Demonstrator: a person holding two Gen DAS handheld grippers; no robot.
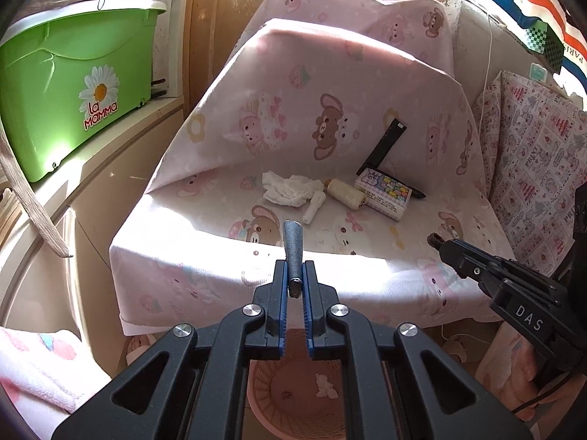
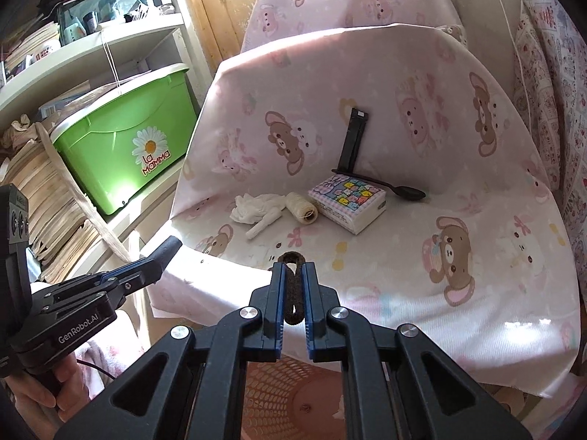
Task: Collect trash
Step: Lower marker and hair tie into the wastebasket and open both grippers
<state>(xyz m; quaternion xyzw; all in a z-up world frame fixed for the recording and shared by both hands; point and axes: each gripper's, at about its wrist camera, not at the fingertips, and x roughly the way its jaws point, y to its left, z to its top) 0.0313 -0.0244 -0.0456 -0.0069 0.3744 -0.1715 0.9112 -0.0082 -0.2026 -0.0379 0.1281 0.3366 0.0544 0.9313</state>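
The left tongs grip a grey cone; the right tongs pinch a dark loop. The pink basket below is half hidden by both.

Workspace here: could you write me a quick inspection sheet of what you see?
Surface: pink bear-print cloth over a seat.
Job's things: crumpled tissue; grey cone; dark loop; pink basket below.
Clutter: thread spool, tissue pack, black spoon.
Grippers: left gripper shut on the cone; right gripper shut on the loop.
Cables: thin black lead by the hand.
Surroundings: green tub, shelves.
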